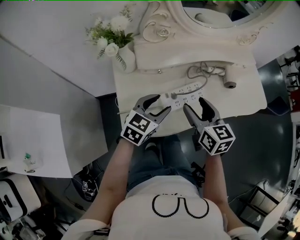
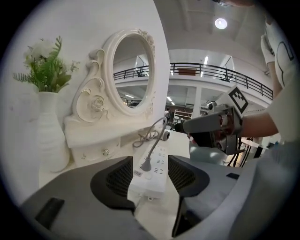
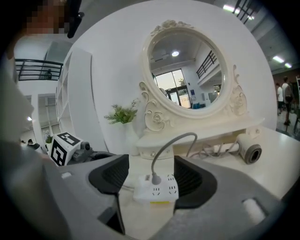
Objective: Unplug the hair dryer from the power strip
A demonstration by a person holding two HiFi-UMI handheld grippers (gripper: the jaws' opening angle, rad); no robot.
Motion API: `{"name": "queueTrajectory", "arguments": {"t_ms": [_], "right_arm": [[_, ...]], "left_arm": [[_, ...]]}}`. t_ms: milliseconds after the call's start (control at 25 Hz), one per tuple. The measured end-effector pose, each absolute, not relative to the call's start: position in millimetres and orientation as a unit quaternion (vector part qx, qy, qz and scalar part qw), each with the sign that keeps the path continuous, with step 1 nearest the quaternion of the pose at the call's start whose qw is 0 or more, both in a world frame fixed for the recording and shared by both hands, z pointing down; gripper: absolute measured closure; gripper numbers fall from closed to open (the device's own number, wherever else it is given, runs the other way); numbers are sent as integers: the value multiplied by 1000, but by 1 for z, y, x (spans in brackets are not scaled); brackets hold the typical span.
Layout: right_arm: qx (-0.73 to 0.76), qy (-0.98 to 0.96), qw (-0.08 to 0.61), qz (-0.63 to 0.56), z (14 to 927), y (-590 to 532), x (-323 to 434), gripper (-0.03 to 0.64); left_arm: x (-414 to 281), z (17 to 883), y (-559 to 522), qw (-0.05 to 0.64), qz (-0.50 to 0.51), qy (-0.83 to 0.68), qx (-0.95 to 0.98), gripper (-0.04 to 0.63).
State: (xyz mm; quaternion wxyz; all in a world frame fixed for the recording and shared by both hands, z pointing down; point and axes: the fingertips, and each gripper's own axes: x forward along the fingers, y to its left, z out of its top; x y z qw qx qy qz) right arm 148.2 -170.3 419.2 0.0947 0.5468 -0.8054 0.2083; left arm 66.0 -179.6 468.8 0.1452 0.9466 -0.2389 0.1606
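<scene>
A white power strip [image 1: 185, 93] lies on the white vanity table [image 1: 243, 101], with a grey plug [image 1: 174, 95] in it. Its grey cord [image 3: 171, 143] runs back to the hair dryer [image 1: 229, 77], which lies by the mirror base. My left gripper [image 1: 158, 105] is open around the strip's left end [image 2: 154, 180], the plug [image 2: 145, 165] just ahead of its pads. Open too, my right gripper [image 1: 198, 108] faces the strip [image 3: 161, 190] from the front, the plug [image 3: 154, 179] between its jaws. Neither gripper presses on anything.
A white vase of flowers [image 1: 125, 58] stands at the table's back left. The ornate oval mirror [image 1: 220, 14] and its raised shelf [image 1: 187, 51] fill the back. A white cable bundle [image 1: 201, 71] lies beside the dryer. The table's front edge is right under both grippers.
</scene>
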Motion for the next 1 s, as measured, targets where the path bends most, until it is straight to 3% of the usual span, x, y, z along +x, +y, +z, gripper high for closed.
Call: {"name": "queueTrajectory", "arguments": {"t_ms": [560, 1000], "right_arm": [[522, -814, 111, 231, 462, -190, 148, 325], [492, -821, 153, 245, 501, -221, 120, 327]], "left_arm": [[97, 546, -193, 113, 286, -206, 929, 364], [99, 547, -193, 108, 290, -211, 927, 364]]}}
